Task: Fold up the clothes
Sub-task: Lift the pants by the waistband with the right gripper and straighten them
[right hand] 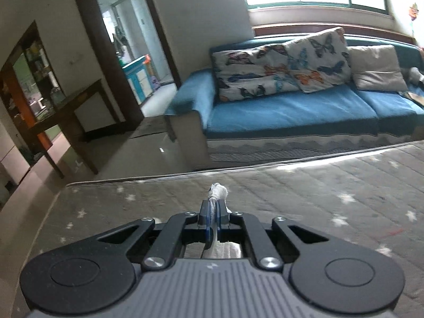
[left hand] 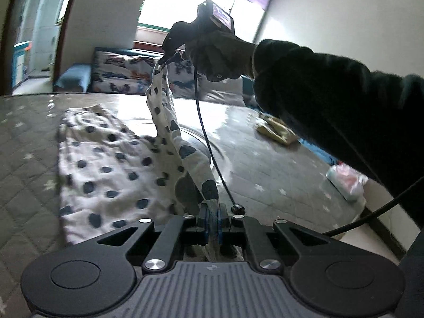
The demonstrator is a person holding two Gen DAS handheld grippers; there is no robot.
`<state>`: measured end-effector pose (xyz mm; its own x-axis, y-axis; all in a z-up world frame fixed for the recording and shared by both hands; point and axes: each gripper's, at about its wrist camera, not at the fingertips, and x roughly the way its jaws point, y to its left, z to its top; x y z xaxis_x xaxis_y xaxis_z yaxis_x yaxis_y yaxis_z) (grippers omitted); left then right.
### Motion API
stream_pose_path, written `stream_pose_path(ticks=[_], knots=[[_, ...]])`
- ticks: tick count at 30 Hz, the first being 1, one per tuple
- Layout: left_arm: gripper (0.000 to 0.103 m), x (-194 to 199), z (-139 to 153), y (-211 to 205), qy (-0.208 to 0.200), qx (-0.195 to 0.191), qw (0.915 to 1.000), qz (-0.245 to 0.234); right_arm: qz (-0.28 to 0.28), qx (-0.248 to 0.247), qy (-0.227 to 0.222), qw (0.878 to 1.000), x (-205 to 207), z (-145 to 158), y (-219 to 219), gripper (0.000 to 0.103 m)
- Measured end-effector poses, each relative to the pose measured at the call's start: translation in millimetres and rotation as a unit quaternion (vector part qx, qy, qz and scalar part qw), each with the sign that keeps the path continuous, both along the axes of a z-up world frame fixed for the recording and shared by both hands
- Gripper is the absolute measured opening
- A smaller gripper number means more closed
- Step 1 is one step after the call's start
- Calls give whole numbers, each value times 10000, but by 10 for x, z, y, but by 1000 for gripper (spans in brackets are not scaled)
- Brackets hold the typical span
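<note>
A white garment with dark blue dots (left hand: 106, 164) lies partly spread on the grey quilted mattress (left hand: 26, 143). My left gripper (left hand: 211, 212) is shut on one edge of it. A strip of the garment (left hand: 169, 122) rises from there to my right gripper (left hand: 165, 58), held high by a gloved hand and shut on the other end. In the right wrist view my right gripper (right hand: 212, 206) is shut on a white bunch of the cloth (right hand: 218, 190) above the mattress (right hand: 318, 198).
A yellow-green cloth (left hand: 275, 129) and a plastic-wrapped packet (left hand: 344, 180) lie at the mattress's right edge. A black cable (left hand: 206, 143) hangs from the right gripper. A blue sofa (right hand: 291, 111) with butterfly cushions stands beyond the mattress, a dark wooden table (right hand: 69, 122) to the left.
</note>
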<state>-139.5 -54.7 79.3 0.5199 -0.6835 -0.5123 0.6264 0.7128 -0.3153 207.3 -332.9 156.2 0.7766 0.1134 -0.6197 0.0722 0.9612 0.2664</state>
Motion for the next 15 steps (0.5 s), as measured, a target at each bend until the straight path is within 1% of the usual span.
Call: stream_pose_path(ticks=[3,6,10,15], knots=[[6,11,-32,211,56,-83,9996,266,153,1,-15,9999,120,-16,354,4],[6,34,-85,389,133,-171,9987,458,321,-29,-3,9995,216,-93,701,4],[6,45,-164,577,288,-220,9973,641,533,-110,85,9985,335,-272,1134,4],[6,49,-278,738,498,-237,9953,797,806,-244,251,9961,465,-590,1647,4]])
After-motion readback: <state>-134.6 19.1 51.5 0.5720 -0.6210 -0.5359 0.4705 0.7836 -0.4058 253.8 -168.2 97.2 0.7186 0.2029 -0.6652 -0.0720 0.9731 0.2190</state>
